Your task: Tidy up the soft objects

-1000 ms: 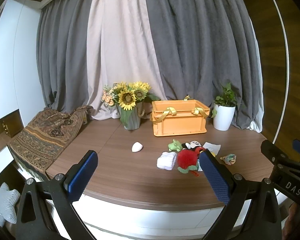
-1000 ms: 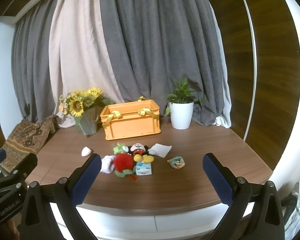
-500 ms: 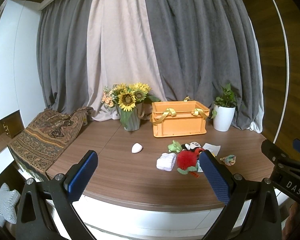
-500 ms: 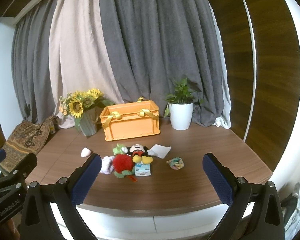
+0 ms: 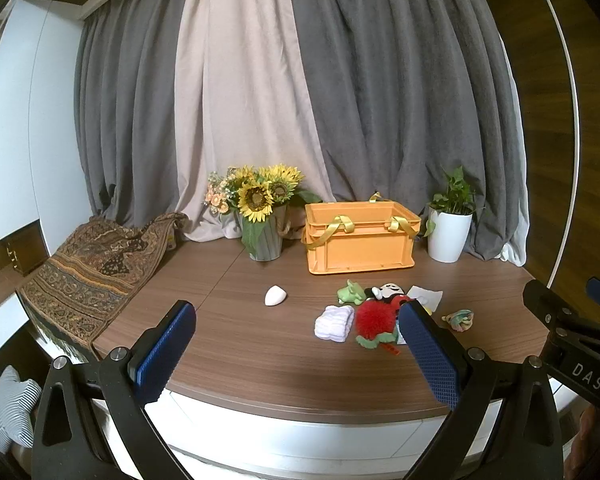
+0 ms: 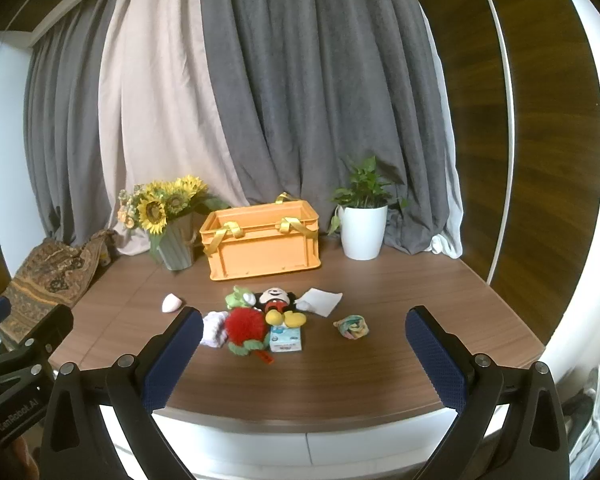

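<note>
Orange plastic makes up the crate (image 6: 262, 242), which stands at the back of the wooden table (image 6: 420, 292) with yellow ribbon handles draped over its rim. Just left of the crate is a vase of sunflowers (image 6: 166, 220); just right of it, a white potted plant (image 6: 362, 224). In front of the crate lie the soft things in a loose cluster: a green toy (image 6: 238, 297), a Mickey doll (image 6: 278, 304), a red pompom (image 6: 246, 326), a folded white cloth (image 6: 214, 328) and a small tissue pack (image 6: 286, 338), most of them touching. A white paper (image 6: 322, 301) lies in front of the crate to the right, a pastel rolled sock (image 6: 352, 327) nearer still, and a pale egg-shaped piece (image 5: 275, 295) lies apart to the front left. Both the left gripper (image 5: 296, 354) and the right gripper (image 6: 304, 360) hang at the table's near edge, far from the crate, jaws spread wide and holding nothing.
</note>
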A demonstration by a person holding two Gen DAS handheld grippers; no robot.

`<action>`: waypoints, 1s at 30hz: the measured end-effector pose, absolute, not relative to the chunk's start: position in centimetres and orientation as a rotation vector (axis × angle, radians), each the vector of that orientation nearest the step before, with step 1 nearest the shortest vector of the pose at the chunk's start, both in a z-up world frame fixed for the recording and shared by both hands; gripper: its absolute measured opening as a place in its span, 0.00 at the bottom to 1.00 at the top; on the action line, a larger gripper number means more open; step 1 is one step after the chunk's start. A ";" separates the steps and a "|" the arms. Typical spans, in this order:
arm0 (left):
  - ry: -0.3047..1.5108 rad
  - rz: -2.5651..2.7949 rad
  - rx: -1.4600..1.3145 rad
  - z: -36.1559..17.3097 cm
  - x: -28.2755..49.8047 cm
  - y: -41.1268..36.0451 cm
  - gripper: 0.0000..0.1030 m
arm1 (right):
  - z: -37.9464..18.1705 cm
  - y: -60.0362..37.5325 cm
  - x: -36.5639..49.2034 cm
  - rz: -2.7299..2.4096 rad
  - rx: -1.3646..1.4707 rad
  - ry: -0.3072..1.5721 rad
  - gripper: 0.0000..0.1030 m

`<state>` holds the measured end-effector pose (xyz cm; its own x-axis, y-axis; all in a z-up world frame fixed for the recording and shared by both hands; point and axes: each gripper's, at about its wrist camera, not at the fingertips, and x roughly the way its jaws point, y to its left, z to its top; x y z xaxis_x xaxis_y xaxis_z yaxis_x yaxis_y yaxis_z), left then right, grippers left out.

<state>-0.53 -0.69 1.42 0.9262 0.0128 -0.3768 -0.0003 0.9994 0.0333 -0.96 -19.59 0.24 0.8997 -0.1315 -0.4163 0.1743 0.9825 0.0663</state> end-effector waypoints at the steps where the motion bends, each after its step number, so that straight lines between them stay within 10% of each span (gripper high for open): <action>1: 0.386 0.007 0.032 1.4 -0.6 -0.7 1.00 | 0.2 -19.6 -0.9 -0.158 0.104 0.424 1.00; 30: 0.396 0.007 0.036 0.2 -0.3 -0.2 1.00 | -0.3 -19.7 -0.7 -0.157 0.104 0.429 1.00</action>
